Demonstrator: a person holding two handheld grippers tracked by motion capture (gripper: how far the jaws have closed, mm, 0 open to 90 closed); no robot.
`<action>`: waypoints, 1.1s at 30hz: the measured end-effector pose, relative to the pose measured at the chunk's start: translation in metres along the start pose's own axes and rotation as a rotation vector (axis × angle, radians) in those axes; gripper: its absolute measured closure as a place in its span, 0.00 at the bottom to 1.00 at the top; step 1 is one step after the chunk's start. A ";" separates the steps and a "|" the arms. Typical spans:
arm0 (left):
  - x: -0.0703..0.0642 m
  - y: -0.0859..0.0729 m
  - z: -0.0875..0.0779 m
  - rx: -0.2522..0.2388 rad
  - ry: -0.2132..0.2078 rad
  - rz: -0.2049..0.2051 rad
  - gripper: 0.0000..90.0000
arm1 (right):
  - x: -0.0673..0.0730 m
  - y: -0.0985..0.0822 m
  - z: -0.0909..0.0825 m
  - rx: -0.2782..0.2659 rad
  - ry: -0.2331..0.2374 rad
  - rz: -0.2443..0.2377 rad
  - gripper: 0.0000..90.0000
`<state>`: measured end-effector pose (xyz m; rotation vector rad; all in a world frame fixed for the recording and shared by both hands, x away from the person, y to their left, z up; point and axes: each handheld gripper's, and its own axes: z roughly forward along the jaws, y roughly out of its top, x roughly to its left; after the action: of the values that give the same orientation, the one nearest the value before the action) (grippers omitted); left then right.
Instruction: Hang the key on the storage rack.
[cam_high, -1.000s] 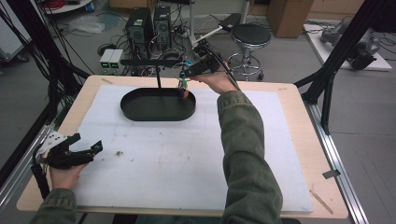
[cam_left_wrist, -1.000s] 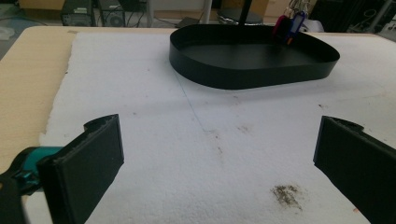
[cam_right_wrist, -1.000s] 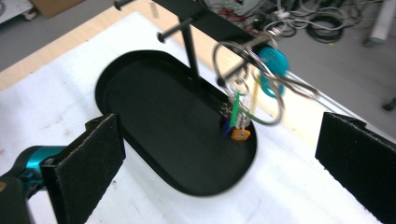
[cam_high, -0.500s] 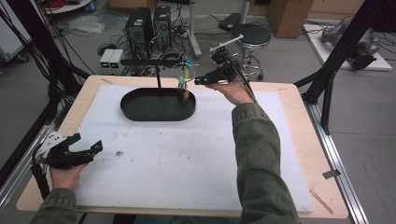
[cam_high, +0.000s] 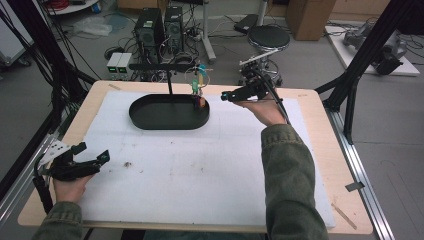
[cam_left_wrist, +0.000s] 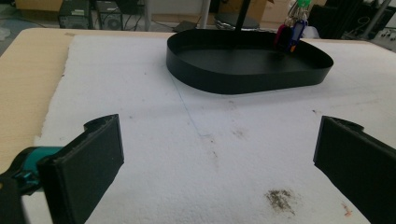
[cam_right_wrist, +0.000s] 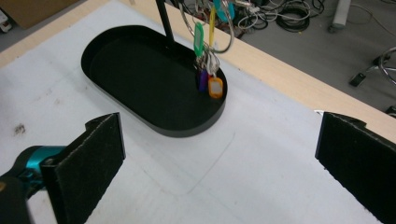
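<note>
Keys (cam_high: 198, 86) on coloured tags, hanging in a bunch from the black stand (cam_high: 169, 75) over the right end of the oval black tray (cam_high: 150, 122); lowest tags down inside the tray's rim there. Seen closer from the right gripper view: a green tag (cam_right_wrist: 199, 33) highest, a yellow strip beside it, a purple tag (cam_right_wrist: 202, 80) and an orange tag (cam_right_wrist: 215, 87) lowest, just above or on the tray floor at its rounded end, contact not clear. In the left gripper view, same bunch (cam_left_wrist: 289, 32) at the tray's far right side, red and blue tags against the inner wall.

Right gripper (cam_high: 226, 96) held in the air just right of the tray, level with its right end, pointing toward the keys but apart from them. Jaws spread wide, nothing between them, only white mat (cam_right_wrist: 261, 177) and tray between the two black pads.

Left gripper (cam_high: 102, 156) resting low on the mat, well apart from the tray, toward the near left corner of the table (cam_high: 320, 100). Jaws likewise spread wide and empty, tray straight ahead in its own view, a small dark smudge (cam_left_wrist: 280, 199) on the mat between pads and tray.

Tray standing toward the far side of the mat, stand post rising from its back edge.
</note>
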<state>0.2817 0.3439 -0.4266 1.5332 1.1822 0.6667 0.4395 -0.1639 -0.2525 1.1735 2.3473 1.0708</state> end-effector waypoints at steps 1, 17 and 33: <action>0.000 0.000 0.000 0.000 0.000 -0.001 0.02 | 0.000 -0.001 -0.001 0.007 -0.009 -0.005 0.01; 0.000 0.000 0.000 0.001 -0.001 0.001 0.02 | 0.004 -0.042 -0.010 0.021 -0.054 -0.036 0.01; 0.000 0.000 0.000 0.001 0.001 0.000 0.02 | -0.003 -0.089 -0.020 0.003 -0.048 0.019 0.01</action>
<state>0.2820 0.3437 -0.4264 1.5335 1.1836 0.6672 0.3809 -0.2103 -0.3052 1.2107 2.3071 1.0345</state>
